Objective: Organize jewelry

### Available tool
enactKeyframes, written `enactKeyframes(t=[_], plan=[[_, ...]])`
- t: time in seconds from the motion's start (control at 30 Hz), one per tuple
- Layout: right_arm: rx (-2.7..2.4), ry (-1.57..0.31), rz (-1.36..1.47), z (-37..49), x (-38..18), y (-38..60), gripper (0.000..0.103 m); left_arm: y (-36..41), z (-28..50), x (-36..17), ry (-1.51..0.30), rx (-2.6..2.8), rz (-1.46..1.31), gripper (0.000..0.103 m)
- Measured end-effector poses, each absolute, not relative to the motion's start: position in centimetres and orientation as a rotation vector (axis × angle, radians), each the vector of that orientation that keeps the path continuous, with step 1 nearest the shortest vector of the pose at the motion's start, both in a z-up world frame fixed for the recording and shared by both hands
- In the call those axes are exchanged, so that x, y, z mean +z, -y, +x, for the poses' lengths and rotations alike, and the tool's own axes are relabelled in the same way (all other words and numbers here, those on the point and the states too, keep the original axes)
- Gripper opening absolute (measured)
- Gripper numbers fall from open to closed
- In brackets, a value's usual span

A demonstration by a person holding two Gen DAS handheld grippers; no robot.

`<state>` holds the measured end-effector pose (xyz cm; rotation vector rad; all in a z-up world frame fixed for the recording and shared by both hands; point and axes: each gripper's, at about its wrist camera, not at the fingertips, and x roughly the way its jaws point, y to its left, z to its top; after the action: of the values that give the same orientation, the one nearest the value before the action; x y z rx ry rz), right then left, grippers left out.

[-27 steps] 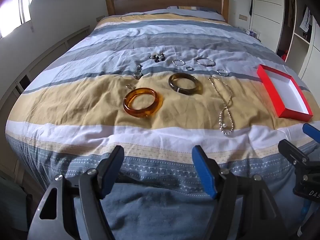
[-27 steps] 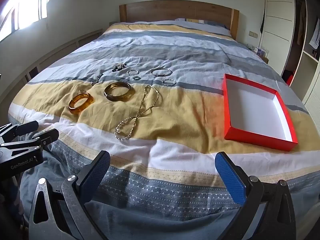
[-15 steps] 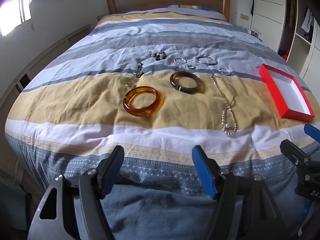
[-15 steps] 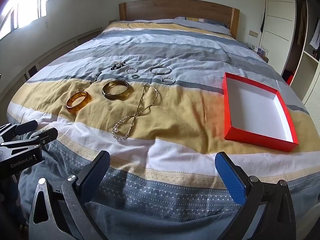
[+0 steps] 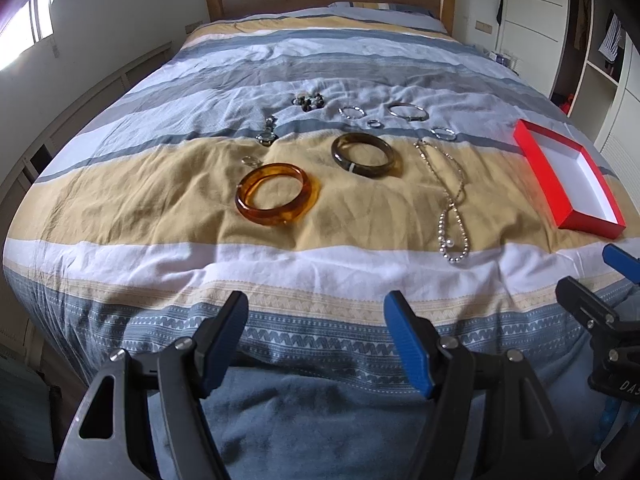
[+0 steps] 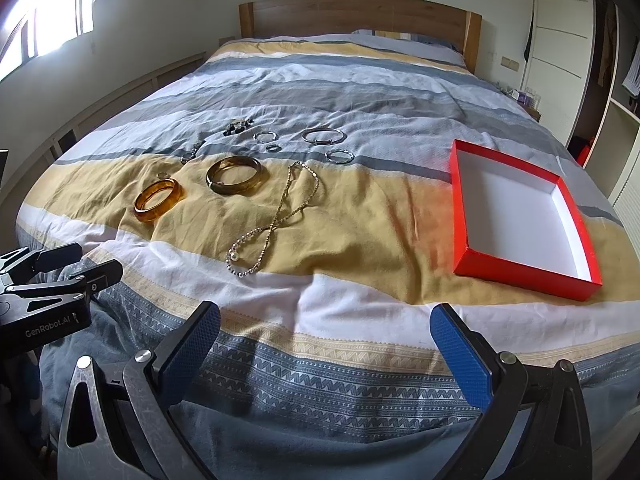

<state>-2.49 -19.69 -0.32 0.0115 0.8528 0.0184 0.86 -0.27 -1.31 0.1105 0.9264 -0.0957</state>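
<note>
Jewelry lies on the striped bed cover: an amber bangle (image 5: 277, 198) (image 6: 159, 200), a dark olive bangle (image 5: 365, 155) (image 6: 235, 175), a pearl and chain necklace (image 5: 451, 200) (image 6: 276, 216), a silver bracelet (image 5: 407, 111) (image 6: 323, 135), small silver rings (image 5: 352, 111) (image 6: 339, 156) and dark earrings (image 5: 308, 101) (image 6: 237, 126). An empty red box (image 5: 568, 184) (image 6: 520, 216) with a white inside sits to the right. My left gripper (image 5: 316, 320) is open and empty at the foot of the bed. My right gripper (image 6: 324, 332) is open and empty, wider apart.
The bed (image 6: 360, 92) fills both views, with a wooden headboard (image 6: 356, 14) at the back. A wall with windows (image 6: 48, 28) runs on the left. White wardrobes and open shelves (image 6: 560, 40) stand on the right. Each gripper shows at the other view's edge.
Both grippers have moved slightly forward toward the jewelry. Nothing on the bed has moved and both jaws stay open.
</note>
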Motion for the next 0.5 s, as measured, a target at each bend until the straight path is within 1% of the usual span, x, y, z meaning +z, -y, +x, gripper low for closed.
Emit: enactKeyframes(t=[0.5], plan=[[0.004,-0.867,0.013,-2.62,-0.39,19.95,0.102,0.31,1.00,-1.32,-0.944,-0.121,0.106,0.069]])
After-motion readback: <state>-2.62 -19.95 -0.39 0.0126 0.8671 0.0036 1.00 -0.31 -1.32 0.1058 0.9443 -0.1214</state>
